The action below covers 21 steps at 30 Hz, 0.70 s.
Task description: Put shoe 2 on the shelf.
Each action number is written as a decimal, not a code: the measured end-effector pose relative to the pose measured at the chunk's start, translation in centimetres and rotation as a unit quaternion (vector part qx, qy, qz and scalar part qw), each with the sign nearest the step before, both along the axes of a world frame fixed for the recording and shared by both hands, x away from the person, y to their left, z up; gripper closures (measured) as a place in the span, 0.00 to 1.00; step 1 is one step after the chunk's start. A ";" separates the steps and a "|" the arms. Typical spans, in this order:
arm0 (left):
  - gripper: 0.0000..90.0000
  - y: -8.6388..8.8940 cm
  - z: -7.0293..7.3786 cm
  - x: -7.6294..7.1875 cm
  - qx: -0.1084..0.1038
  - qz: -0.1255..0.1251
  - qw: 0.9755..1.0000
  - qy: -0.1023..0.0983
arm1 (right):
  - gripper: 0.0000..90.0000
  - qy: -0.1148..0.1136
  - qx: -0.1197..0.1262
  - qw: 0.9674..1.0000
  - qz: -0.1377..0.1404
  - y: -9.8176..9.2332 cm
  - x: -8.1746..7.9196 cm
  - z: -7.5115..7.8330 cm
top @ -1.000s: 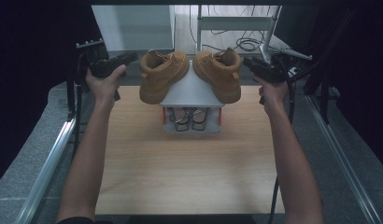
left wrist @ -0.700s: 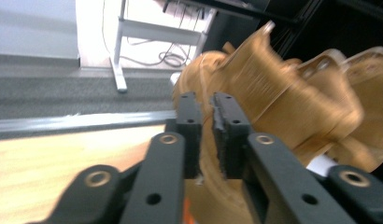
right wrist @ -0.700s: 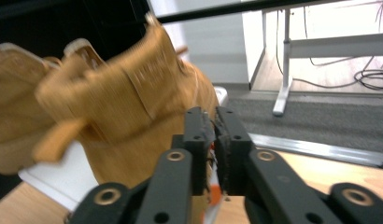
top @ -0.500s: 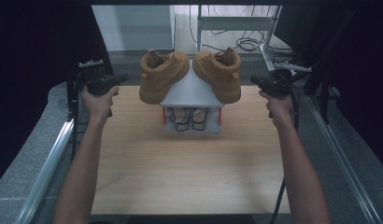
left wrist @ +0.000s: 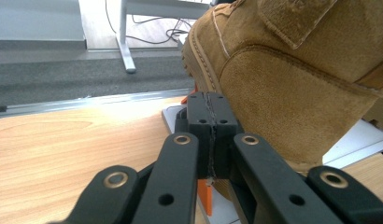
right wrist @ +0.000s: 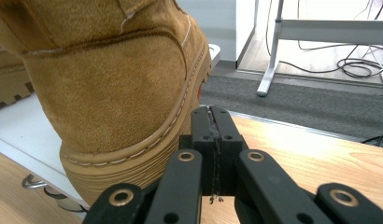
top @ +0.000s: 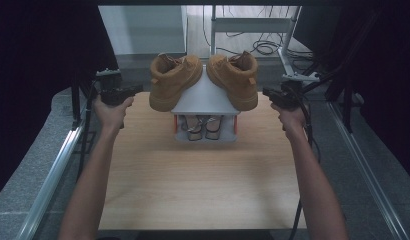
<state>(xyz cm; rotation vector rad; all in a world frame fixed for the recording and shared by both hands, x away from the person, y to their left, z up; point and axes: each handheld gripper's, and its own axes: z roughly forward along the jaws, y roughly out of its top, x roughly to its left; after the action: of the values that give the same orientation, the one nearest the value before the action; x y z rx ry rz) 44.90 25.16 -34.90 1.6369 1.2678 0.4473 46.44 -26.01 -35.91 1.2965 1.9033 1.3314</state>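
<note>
Boots [top: 174,80] [top: 234,77] sit on a white rack [top: 205,97], flanked by left gripper [top: 135,89] and right gripper [top: 267,92], fingers pressed together, empty.

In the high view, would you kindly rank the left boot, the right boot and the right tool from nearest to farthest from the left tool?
Measured from the left tool, at the table's left edge:
1. Left boot, just beside it on the rack's left slope.
2. Right boot, on the rack's right slope, past the ridge.
3. Right tool, at the table's far right edge.
</note>
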 end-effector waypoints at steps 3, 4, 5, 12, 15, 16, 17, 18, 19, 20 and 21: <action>1.00 0.0 -0.2 0.0 0.004 0.002 1.000 0.003 | 0.99 0.000 -0.003 1.000 -0.001 0.1 0.0 -0.1; 1.00 0.0 -0.3 0.0 0.003 0.002 1.000 0.004 | 0.99 0.000 -0.003 1.000 -0.001 0.1 0.0 -0.2; 1.00 0.0 -0.4 0.1 0.005 0.004 1.000 0.005 | 0.99 0.001 -0.004 1.000 -0.001 0.2 0.0 -0.2; 1.00 0.2 -1.3 0.6 0.008 0.008 1.000 0.020 | 0.99 0.002 -0.026 1.000 0.003 0.9 0.0 -0.7; 1.00 0.0 -1.5 0.7 0.001 0.005 1.000 0.021 | 0.99 0.003 -0.031 1.000 0.004 1.2 0.1 -0.8; 1.00 -0.2 -1.6 0.8 -0.002 0.003 1.000 0.021 | 0.99 0.002 -0.032 0.999 0.002 1.3 0.1 -0.9; 1.00 -0.4 -1.6 0.9 -0.002 0.000 1.000 0.021 | 0.99 0.002 -0.032 0.999 0.002 1.4 0.2 -0.9; 1.00 -0.6 -1.5 1.0 -0.003 -0.002 1.000 0.021 | 0.99 0.002 -0.033 0.999 0.001 1.5 0.2 -0.9; 1.00 -0.9 -1.5 1.0 -0.001 -0.005 1.000 0.021 | 0.99 0.000 -0.036 0.999 -0.002 1.7 0.2 -0.9; 1.00 -1.1 -1.4 1.1 0.002 -0.006 1.000 0.021 | 0.99 -0.001 -0.040 0.999 -0.003 1.7 0.2 -0.9; 1.00 -1.2 -1.3 1.1 0.003 -0.007 1.000 0.022 | 0.99 -0.001 -0.042 0.999 -0.004 1.8 0.2 -0.9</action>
<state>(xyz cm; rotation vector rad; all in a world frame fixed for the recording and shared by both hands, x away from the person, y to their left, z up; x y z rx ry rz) 46.03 23.92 -36.25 1.6680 1.2884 0.4099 46.63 -24.23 -36.77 1.2586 1.9298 1.2338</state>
